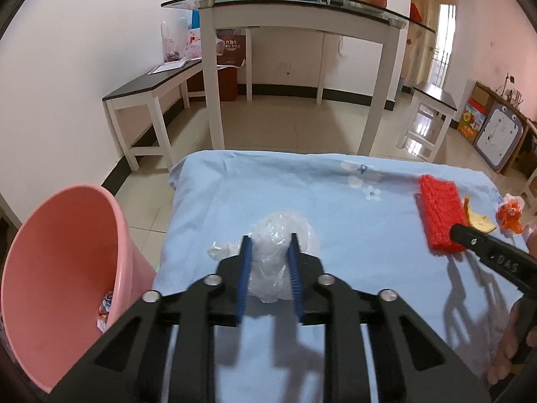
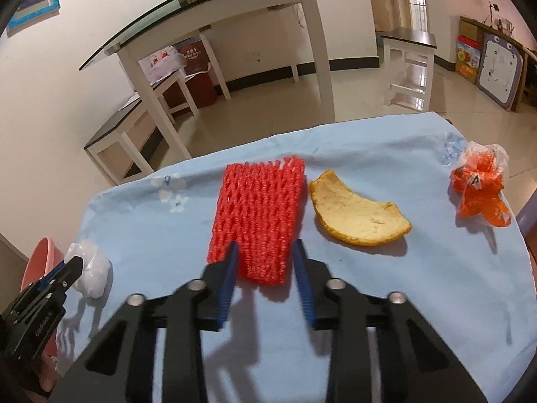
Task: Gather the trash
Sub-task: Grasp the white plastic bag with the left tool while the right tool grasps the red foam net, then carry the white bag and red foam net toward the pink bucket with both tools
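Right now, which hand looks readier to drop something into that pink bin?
Probably the left. The left claw already straddles the crumpled clear plastic, and the pink bin sits just off the table's left edge. The right claw straddles the red foam net, farther away.

A crumpled clear plastic bag lay near the table's left edge. A red foam net lay flat mid-table, an orange peel beside it, an orange wrapper at the right edge.
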The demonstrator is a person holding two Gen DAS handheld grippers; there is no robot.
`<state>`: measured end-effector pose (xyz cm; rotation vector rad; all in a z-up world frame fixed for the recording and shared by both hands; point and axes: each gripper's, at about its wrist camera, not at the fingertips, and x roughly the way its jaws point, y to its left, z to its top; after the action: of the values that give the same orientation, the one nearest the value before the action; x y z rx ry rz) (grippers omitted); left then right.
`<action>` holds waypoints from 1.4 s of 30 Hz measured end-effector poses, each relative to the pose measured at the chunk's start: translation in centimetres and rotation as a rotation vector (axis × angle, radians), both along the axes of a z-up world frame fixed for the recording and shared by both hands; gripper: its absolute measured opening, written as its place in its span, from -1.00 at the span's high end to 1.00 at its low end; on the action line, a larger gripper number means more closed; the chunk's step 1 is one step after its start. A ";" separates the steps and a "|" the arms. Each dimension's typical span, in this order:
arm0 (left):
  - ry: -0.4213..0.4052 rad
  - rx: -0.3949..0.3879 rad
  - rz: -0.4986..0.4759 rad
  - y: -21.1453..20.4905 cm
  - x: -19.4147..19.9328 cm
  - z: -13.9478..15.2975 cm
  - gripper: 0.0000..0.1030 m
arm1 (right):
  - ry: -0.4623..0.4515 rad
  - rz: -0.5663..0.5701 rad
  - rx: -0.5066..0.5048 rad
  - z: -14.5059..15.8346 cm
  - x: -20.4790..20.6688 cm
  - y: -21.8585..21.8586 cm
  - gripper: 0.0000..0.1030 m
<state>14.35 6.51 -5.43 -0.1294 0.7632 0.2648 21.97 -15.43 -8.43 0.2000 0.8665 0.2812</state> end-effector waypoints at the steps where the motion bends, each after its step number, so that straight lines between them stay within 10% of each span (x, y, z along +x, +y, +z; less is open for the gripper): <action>1: -0.003 -0.005 0.001 -0.1 -0.1 0.1 0.73 | 0.001 0.001 0.005 0.0 0.0 0.0 0.65; 17: -0.062 -0.146 0.028 -0.2 -5.9 3.1 0.78 | -0.062 0.036 0.048 1.9 -1.5 0.0 0.81; 42: -0.111 -0.136 0.095 0.2 -14.5 5.5 0.78 | -0.103 0.203 0.012 5.2 -7.2 4.0 0.80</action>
<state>-0.14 6.73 0.05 -0.3069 0.6652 0.2938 14.73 -11.42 -3.27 0.1075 0.7838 0.4817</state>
